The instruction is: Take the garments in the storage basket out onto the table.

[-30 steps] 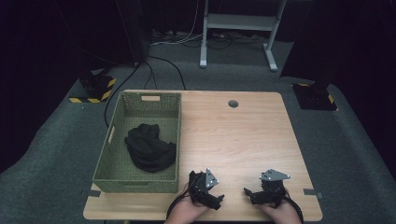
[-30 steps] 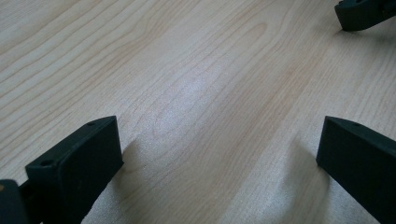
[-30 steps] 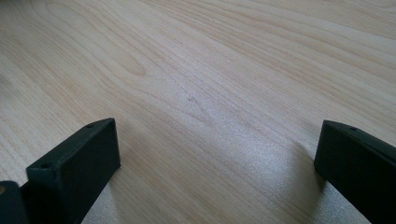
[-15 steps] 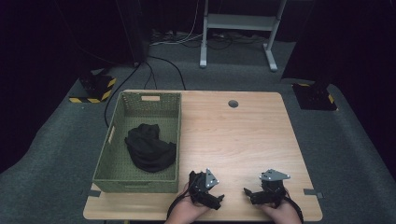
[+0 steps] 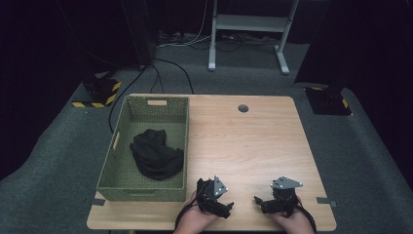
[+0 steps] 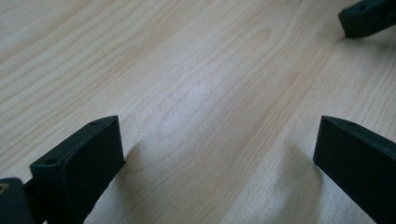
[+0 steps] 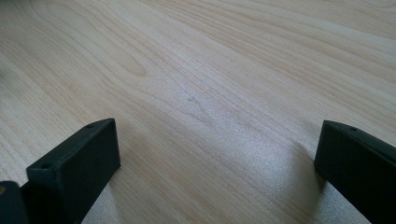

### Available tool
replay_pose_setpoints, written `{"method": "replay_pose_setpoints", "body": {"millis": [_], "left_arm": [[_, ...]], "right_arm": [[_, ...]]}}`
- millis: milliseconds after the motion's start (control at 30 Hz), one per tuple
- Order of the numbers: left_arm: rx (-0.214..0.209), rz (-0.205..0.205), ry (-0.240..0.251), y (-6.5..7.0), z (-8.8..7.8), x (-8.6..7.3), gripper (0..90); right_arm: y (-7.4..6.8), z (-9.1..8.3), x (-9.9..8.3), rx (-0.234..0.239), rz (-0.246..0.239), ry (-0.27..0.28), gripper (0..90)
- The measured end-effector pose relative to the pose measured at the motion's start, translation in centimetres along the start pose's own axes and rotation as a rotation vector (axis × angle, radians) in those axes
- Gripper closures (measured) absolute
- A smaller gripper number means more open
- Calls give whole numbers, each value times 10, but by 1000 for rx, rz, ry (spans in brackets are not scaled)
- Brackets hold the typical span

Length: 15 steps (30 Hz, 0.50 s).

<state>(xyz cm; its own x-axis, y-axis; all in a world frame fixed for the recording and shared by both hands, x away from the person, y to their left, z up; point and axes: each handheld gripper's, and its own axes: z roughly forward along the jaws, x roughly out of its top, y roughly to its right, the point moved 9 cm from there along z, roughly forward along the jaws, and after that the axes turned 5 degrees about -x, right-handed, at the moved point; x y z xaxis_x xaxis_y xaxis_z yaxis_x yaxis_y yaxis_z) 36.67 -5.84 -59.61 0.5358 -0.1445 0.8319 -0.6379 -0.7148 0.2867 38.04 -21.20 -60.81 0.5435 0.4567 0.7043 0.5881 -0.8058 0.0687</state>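
Wooden table [image 5: 253,146], both grippers parked, nothing's moved lately.
Left gripper [image 5: 225,206] and right gripper [image 5: 258,201] spread empty; black cloth [image 5: 156,155] waits in basket [image 5: 113,161] at 10 o'clock.

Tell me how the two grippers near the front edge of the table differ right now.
The left gripper sits nearer the green basket; the right gripper sits nearer the table's right side. The left gripper points right, toward the other; the right gripper points left, back at it. The left gripper's grey plate is tilted on edge; the right gripper's lies flatter. Both are black, held low over bare wood, jaws wide open and holding nothing.
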Motion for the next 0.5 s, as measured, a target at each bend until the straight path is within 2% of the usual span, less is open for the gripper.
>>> {"method": "replay_pose_setpoints", "body": {"millis": [33,233,400,500], "left_arm": [[-1,-15,2,-1,0,1,6],[-16,-40,6,0,-2,3,6],[-25,-23,9,3,-6,6,6],[-30,-28,26,5,-8,9,6]], "right_arm": [[0,0,0,0,0,0,0],[0,0,0,0,-1,0,0],[0,0,0,0,-1,0,0],[0,0,0,0,-1,0,0]]}}
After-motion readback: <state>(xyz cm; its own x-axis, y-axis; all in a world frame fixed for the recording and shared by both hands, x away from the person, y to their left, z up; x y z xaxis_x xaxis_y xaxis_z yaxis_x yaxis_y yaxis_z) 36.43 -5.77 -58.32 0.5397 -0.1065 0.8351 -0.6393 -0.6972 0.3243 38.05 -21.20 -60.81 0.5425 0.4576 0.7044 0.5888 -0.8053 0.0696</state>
